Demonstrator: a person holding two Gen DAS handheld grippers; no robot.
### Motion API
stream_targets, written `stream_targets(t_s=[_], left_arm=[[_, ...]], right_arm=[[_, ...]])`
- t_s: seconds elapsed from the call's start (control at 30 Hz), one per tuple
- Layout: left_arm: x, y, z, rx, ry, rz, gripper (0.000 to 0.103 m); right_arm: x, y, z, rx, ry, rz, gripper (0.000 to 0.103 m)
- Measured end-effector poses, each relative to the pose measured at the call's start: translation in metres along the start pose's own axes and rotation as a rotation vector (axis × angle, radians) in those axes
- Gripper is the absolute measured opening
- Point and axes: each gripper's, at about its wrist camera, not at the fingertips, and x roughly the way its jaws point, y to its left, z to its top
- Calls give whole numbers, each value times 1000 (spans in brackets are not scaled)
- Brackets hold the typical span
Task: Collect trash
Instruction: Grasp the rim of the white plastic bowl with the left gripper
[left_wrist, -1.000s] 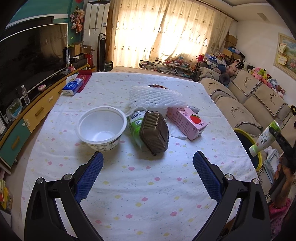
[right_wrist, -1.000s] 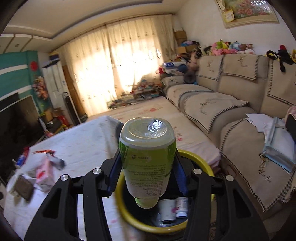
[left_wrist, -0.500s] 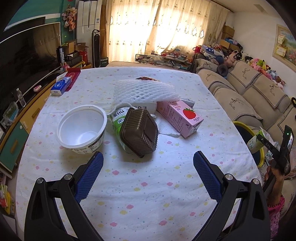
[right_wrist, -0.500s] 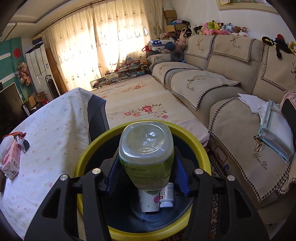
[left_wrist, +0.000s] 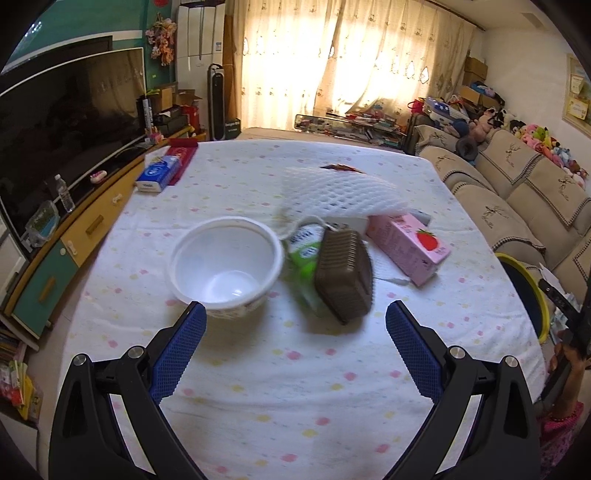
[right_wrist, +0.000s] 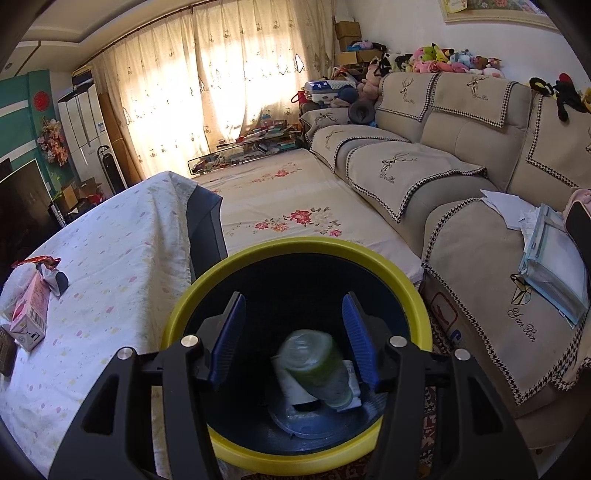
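My right gripper hangs open over the yellow-rimmed trash bin, with nothing between its blue pads. Below the jaws, a green-labelled plastic bottle lies blurred inside the bin on other small containers. My left gripper stands open low over the table. Just beyond its tips are a white plastic bowl, a green pouch and a brown ribbed container. A pink strawberry carton and a white foam net lie behind them.
A dotted white cloth covers the table. A blue tissue pack and a red box lie at its far left. The bin stands off the table's right edge beside a beige sofa. A TV cabinet runs along the left.
The bottle has left my right gripper and dropped into the bin, after the gripper sank toward the bin's mouth. My left gripper has moved closer to the bowl and brown container.
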Motion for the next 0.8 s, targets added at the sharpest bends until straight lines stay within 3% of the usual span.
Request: stream_targets(t_s=[0.2,0.27,0.4,0.57,0.8], left_arm=[[3,20,14,52,-20,13,93],[6,18,16,103,-25,8,79],[18,13,18,215,-5,15,67],[34,22,18,219,60,-41,53],[57,22,17,249,108,-40,35]], right_arm=[[2,6,-3,-7,16,5,52],[4,8,-4,-7,24,7,52],[5,12,-7,-15,34,10,52],[7,16,-7,-18,37,13,52],[10,23,-10,-34,50,25,52]])
